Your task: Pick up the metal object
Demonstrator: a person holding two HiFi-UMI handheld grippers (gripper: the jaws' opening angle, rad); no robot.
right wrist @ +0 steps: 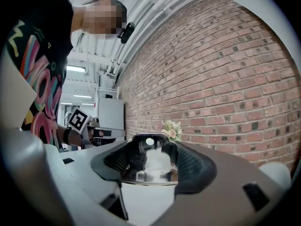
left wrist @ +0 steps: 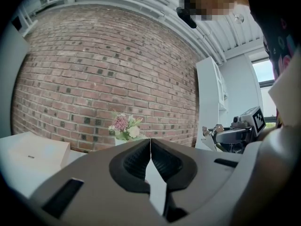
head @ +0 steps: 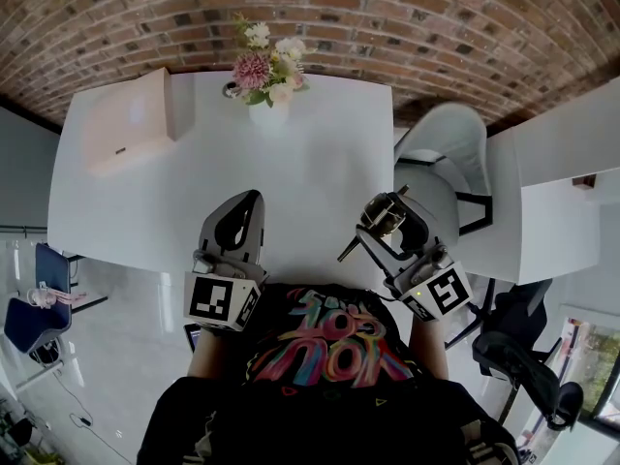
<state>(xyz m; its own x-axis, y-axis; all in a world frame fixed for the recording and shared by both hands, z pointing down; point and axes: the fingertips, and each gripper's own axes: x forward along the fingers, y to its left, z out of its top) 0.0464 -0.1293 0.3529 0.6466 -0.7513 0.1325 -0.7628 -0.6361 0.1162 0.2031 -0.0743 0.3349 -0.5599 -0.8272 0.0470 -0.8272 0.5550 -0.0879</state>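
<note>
Shiny metal fills our right gripper (head: 384, 213). The metal object (right wrist: 150, 167) is squeezed between its jaws, by the near edge of the white table (head: 320, 153). It looks hard, smooth and slippery, so we think gripping the wide part is safest. Our left gripper (head: 248, 205) is pinched together, holding nothing.

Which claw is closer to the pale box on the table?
Left. The left claw hangs to the right of the box; the right claw, shut on the metal object, is farther right.
</note>
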